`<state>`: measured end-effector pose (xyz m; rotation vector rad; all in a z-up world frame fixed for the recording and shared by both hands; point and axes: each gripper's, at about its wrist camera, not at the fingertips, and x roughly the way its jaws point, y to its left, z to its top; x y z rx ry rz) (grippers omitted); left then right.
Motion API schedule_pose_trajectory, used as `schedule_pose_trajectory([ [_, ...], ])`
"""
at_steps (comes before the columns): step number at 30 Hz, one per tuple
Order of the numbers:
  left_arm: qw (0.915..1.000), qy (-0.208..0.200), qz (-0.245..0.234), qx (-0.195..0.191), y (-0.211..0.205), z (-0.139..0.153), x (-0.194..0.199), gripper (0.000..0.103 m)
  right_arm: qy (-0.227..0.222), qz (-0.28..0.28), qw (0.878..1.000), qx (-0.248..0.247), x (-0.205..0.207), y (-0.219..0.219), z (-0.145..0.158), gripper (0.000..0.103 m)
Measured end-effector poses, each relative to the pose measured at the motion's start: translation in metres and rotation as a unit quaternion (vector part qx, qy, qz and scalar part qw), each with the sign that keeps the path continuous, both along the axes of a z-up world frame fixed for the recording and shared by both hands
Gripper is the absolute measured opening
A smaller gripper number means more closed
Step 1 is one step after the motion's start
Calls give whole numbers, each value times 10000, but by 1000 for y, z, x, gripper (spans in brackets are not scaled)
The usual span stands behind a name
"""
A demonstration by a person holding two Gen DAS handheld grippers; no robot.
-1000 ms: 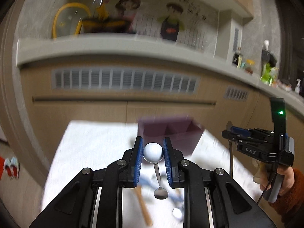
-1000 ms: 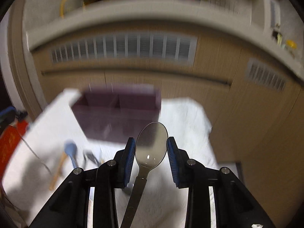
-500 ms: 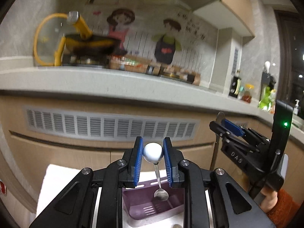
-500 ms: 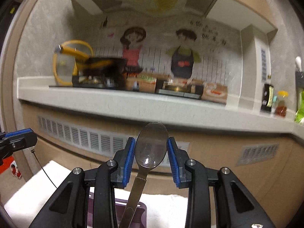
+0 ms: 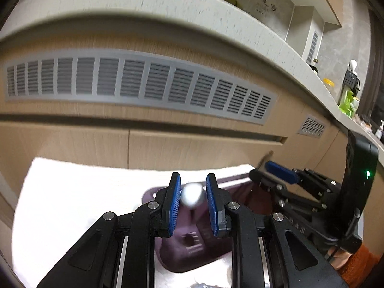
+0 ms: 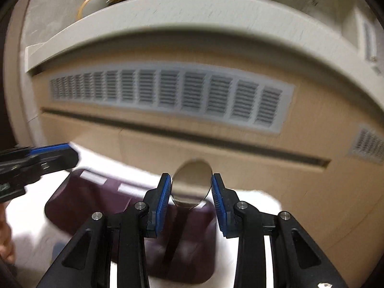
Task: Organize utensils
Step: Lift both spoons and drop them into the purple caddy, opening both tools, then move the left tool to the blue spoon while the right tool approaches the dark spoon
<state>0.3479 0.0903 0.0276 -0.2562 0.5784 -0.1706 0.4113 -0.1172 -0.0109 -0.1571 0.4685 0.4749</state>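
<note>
Wood-fronted cabinets with vent grilles back a white-covered desk. Left hand-held gripper, about half open, clamps a small spoon by its bowl, handle hanging toward the purple caddy at 6 o'clock, likely for a handle-first drop. Right hand-held gripper, jaws just widening, pads at a large spoon; whether they press it I cannot tell. Caddy below, 7 o'clock.

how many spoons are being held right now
2. A small spoon with a white ball end sits between the left gripper's pads; a large metal spoon is clamped in the right gripper. Both hang over the purple caddy. Others may be hidden.
</note>
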Motion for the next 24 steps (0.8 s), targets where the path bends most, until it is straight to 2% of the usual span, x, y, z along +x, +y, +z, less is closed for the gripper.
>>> schedule_pose_trajectory([
  [3,9999,-72,28,97,-3,5,-7,24,69,187,9998,-69,-7,0,-10,32],
  [8,9989,-448,138,-13,7,25,-40,28,-337,-85,9994,-82,-33,-15,4,33],
  [11,9972,-667,317,150,12,38,-64,32,-477,-100,9988,-105,-58,-25,17,34],
  [13,9954,-748,472,357,14,35,-84,38,-357,0,9991,-233,-79,-27,20,34],
  [15,9955,-594,497,547,13,25,-100,41,-44,164,9991,-385,-96,-30,14,34],
  [17,9970,-124,346,686,13,4,-116,41,412,499,9966,-519,-114,-34,-3,34],
  [19,9968,188,385,673,16,-19,-138,41,738,600,9931,-690,-131,-37,-25,34],
  [22,9954,530,397,688,16,-43,-164,41,982,570,9886,-989,-151,-41,-55,34],
  [24,9948,777,370,538,13,-56,-178,41,1026,518,9866,-1159,-167,-44,-69,34],
])
